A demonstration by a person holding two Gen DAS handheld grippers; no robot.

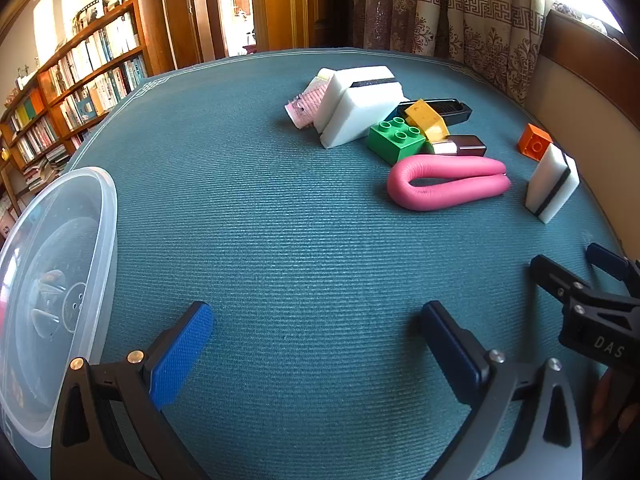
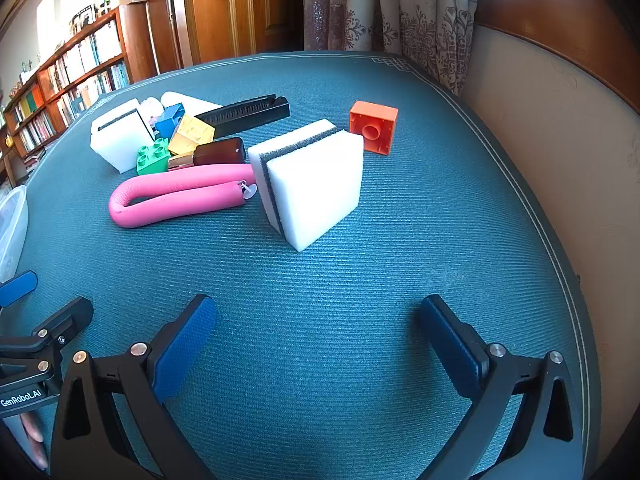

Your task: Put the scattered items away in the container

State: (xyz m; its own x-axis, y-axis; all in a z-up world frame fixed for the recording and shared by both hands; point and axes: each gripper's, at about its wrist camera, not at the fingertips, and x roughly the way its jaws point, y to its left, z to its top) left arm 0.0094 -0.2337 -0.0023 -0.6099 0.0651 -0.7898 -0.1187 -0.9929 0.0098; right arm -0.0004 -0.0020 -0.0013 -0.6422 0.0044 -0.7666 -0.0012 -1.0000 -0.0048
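Two tools, the left tool (image 1: pixel 316 344) and right tool (image 2: pixel 318 338), were held wide and empty above the counter (image 2: pixel 360 280), where the nearest sponge (image 2: pixel 316 184), judged light and squashy, stood on edge just beside the pink foam tube (image 2: pixel 180 196), best pinched across its flat faces

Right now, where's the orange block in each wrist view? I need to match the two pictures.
Left wrist: orange block at the far right, just behind the upright white sponge.
Right wrist: orange block upper centre, just behind and right of the same sponge.
Shared landmark: the folded pink tube, left of the sponge in both views.
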